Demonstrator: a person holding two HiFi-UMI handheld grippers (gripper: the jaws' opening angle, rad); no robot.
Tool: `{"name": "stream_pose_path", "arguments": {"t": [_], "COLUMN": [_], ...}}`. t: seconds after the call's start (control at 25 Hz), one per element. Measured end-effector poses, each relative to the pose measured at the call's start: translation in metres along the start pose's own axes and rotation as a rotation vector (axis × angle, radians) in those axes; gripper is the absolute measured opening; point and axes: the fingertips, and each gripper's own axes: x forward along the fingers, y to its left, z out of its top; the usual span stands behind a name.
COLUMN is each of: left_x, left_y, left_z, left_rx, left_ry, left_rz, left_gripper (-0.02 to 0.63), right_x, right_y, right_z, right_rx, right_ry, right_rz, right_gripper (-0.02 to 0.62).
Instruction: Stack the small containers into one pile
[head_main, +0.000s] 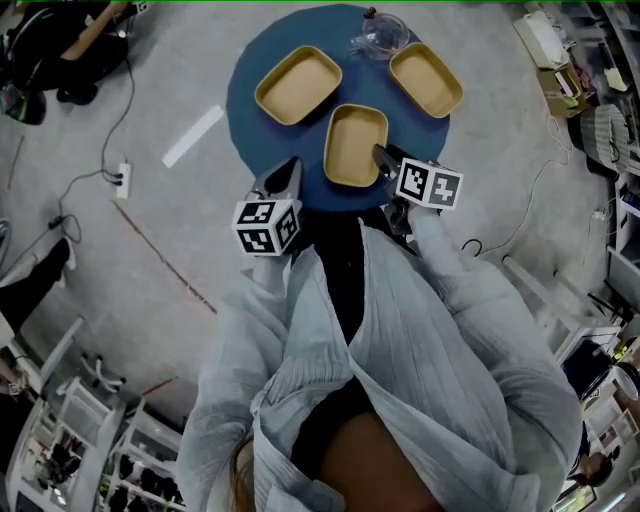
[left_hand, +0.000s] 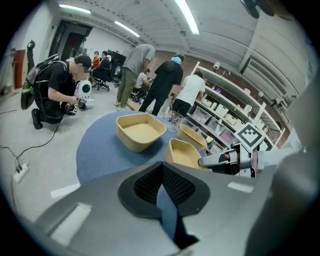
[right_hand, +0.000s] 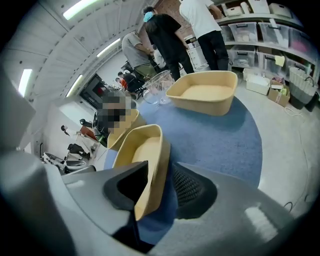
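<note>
Three tan containers stand on a round blue table (head_main: 262, 150): one at the back left (head_main: 298, 85), one at the back right (head_main: 427, 78), one nearest me (head_main: 356, 145). My right gripper (head_main: 380, 155) straddles the near container's (right_hand: 142, 150) right wall. In the right gripper view, one jaw is inside against the wall and a strip of blue table shows between the wall and the outer pad (right_hand: 192, 187), so the right gripper (right_hand: 159, 170) is open. My left gripper (head_main: 291, 165) hovers at the table's front left edge. It (left_hand: 161, 167) is shut on nothing and points towards the back left container (left_hand: 140, 131).
A clear glass vessel (head_main: 380, 35) sits at the table's far edge between the two back containers. On the floor to the left lie a white strip (head_main: 192, 136) and a power strip with cable (head_main: 122, 180). Several people (left_hand: 165, 85) and shelves (left_hand: 225, 107) stand beyond the table.
</note>
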Motion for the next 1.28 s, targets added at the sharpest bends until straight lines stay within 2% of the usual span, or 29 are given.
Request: {"name": "stream_pose_path", "arguments": {"t": [0.32,0.8,1.28], "left_x": [-0.002,-0.013,-0.025], "left_y": [0.003,-0.003,-0.004], "left_z": [-0.009,-0.002,0.03], "left_rx": [-0.056,-0.049,-0.02], "left_ry": [-0.002,-0.041,-0.117], "left_rz": [0.034,0.06,0.096], "left_gripper": [0.014,0.014,0.013], "right_x": [0.011,0.001,-0.007], "right_y": [0.005,0.005,0.029], "right_z": [-0.003,0.006,0.049], "right_rx": [0.08,0.144,0.164], "right_ry": [0.044,0.023,-0.048], "right_rz": [0.023,0.052,0.117], "right_gripper": [0.04,0.029,0.028]}}
